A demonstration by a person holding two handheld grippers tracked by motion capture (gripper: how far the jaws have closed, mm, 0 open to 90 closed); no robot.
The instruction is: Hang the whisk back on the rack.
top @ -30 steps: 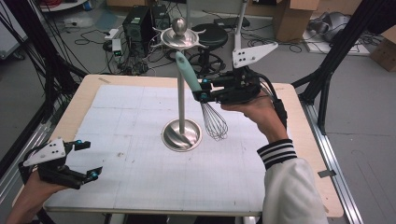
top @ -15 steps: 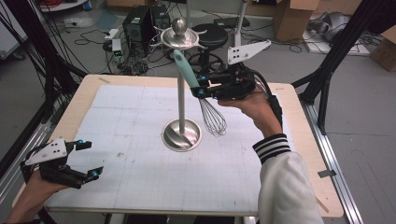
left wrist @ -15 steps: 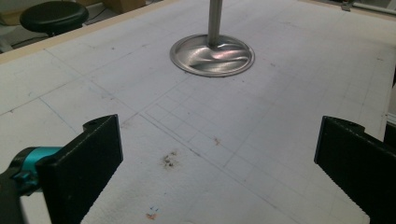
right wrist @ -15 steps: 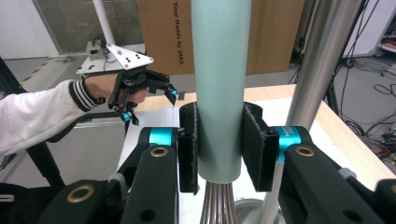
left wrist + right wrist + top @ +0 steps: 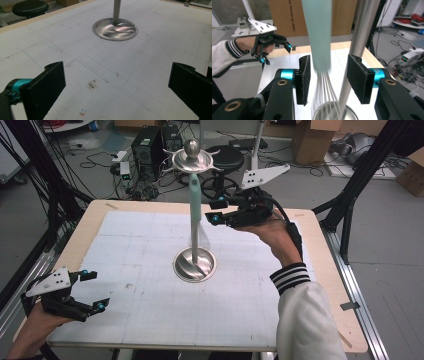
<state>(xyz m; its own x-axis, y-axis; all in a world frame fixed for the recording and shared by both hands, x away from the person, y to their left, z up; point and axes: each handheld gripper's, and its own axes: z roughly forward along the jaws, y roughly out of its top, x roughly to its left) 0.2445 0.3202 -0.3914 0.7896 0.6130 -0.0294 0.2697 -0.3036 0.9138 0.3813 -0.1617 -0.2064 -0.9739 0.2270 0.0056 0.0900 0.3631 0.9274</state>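
- Two grippers are working at the table, one in each hand of the person; a white gridded mat is covering most of the wooden top.
- The right gripper is hovering beside the tall metal stand, near its upper part; its jaws have just been opening, and in the right gripper view they are standing apart with a gap on each side of the whisk; the pads are not pressing on it.
- The whisk is hanging upright from the round top of the stand, at one of its hooks as far as I can tell; its pale green handle is running down beside the pole, and its wires are blurred, so I cannot tell their exact place; they are ending above the round base of the stand.
- The stand is standing in the middle of the mat; its shiny base is lying flat on it.
- The left gripper is resting low at the near left corner of the table, well apart from the stand; its jaws are standing wide, with nothing between them; in the left gripper view they are pointing toward the base of the stand.
- Behind the table, a black stool and cardboard boxes are standing on the floor.
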